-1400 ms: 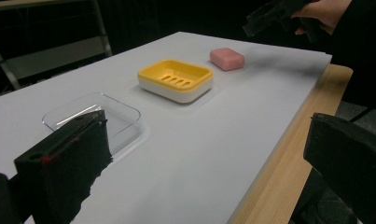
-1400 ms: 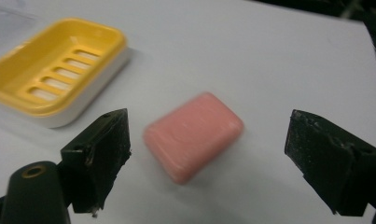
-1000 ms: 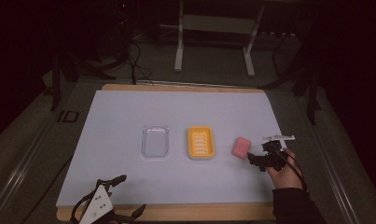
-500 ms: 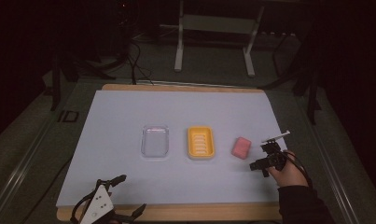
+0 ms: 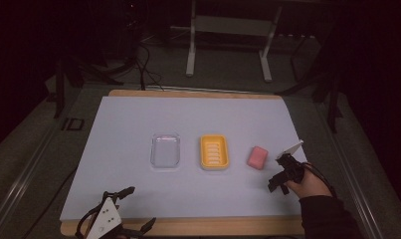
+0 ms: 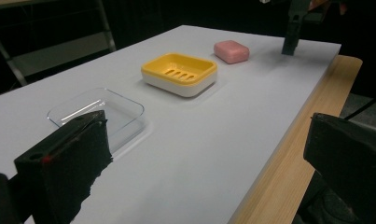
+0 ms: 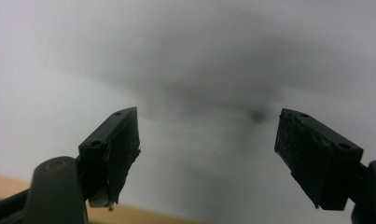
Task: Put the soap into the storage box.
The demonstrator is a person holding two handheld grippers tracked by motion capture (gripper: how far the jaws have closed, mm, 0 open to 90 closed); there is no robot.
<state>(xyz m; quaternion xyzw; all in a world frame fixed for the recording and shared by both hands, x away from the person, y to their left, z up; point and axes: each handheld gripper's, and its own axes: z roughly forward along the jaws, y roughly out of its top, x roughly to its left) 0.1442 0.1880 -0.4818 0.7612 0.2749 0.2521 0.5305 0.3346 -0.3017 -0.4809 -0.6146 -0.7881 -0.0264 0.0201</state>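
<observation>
A pink soap bar [image 5: 257, 157] lies on the white table top [image 5: 138, 119], right of a yellow soap dish [image 5: 214, 152] and a clear plastic tray [image 5: 165, 151]. A hand holds my right gripper [image 5: 280, 175] just right of and nearer than the soap, apart from it and tilted down at the table. In the right gripper view it [image 7: 206, 149] is open over bare white surface with nothing between its jaws. My left gripper [image 5: 137, 208] sits at the table's front left edge, open wide. The left gripper view looks past it [image 6: 204, 158] to the tray [image 6: 97, 112], dish [image 6: 180, 72] and soap [image 6: 231, 50].
A wooden board edge [image 5: 198, 226] rims the white sheet at the front. Metal stand legs [image 5: 190, 50] and cables [image 5: 143, 64] stand on the dark floor beyond the table's far edge. One jaw of the right gripper [image 6: 292, 35] hangs near the soap in the left gripper view.
My right gripper has drifted a little toward the front edge and tipped lower toward the table, staying open. The left gripper, soap, dish and tray have not moved.
</observation>
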